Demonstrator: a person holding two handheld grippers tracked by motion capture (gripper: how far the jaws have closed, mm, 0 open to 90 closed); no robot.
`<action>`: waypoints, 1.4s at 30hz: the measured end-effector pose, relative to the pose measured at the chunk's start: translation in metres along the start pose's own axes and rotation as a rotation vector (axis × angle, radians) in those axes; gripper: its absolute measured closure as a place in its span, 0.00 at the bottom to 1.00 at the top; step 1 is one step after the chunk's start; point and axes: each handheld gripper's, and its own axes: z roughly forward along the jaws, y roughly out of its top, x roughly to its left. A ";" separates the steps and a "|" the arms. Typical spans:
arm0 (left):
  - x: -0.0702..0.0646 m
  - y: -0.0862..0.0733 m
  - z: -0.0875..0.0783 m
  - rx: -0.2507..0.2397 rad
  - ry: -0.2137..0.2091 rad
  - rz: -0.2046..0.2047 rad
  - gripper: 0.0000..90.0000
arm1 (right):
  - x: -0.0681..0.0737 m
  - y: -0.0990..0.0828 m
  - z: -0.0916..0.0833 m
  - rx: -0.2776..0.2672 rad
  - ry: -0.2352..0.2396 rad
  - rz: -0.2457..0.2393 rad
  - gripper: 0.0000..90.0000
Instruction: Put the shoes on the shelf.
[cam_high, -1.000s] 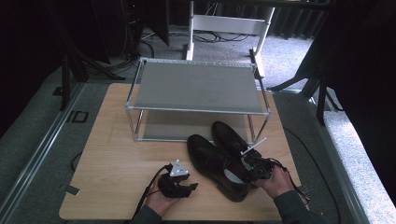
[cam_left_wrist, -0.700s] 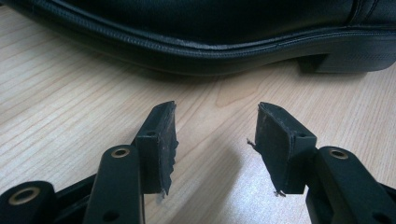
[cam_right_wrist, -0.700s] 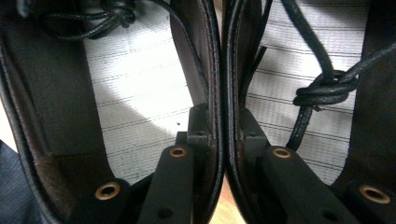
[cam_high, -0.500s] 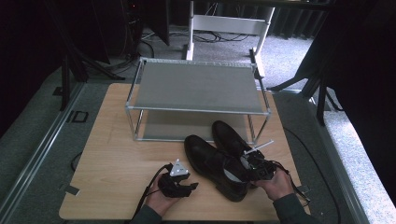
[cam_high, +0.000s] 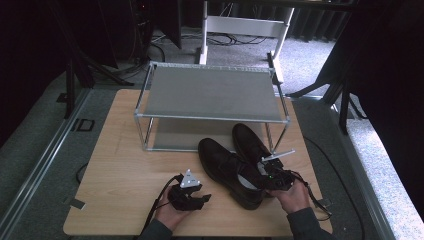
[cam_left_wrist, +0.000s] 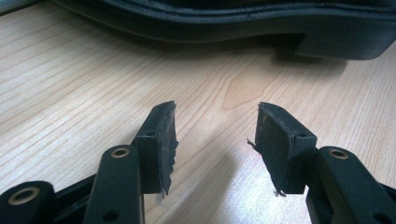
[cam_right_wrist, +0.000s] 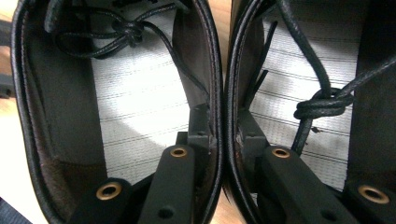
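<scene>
Wooden table (cam_high: 120, 165) under my hands, grey carpet around it, dark room beyond. My right gripper (cam_right_wrist: 223, 135) is clamped on the two touching inner collars of the pair of black shoes: one jaw sits inside the left shoe (cam_right_wrist: 116, 102), the other inside the right shoe (cam_right_wrist: 308, 84), pinching both leather edges together. White striped insoles and knotted black laces (cam_right_wrist: 322, 103) show just past the jaws. From the high view, my right hand (cam_high: 292, 195) holds that gripper at the heel end of the pair, near the table's front edge; both shoes point away from me toward the rack.

My left gripper (cam_left_wrist: 216, 135) rests low over bare wood with its jaws spread wide, nothing between them. A black sole and heel of the nearer shoe run across just ahead of it, apart from the pads. My left hand (cam_high: 172, 212) lies left of the shoes.

Metal two-shelf rack (cam_high: 212, 95) stands behind the shoes; their toes reach the foot of it, near its right front leg.
</scene>
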 end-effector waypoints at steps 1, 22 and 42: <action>0.000 0.000 0.000 0.000 0.000 0.001 0.54 | 0.000 0.001 -0.001 -0.010 -0.001 0.002 0.89; 0.002 0.000 -0.001 -0.003 0.004 -0.006 0.54 | 0.011 0.030 0.006 -0.134 -0.085 0.030 0.89; 0.005 -0.001 -0.002 -0.003 0.012 -0.012 0.54 | 0.013 0.042 0.023 -0.233 -0.123 0.098 0.89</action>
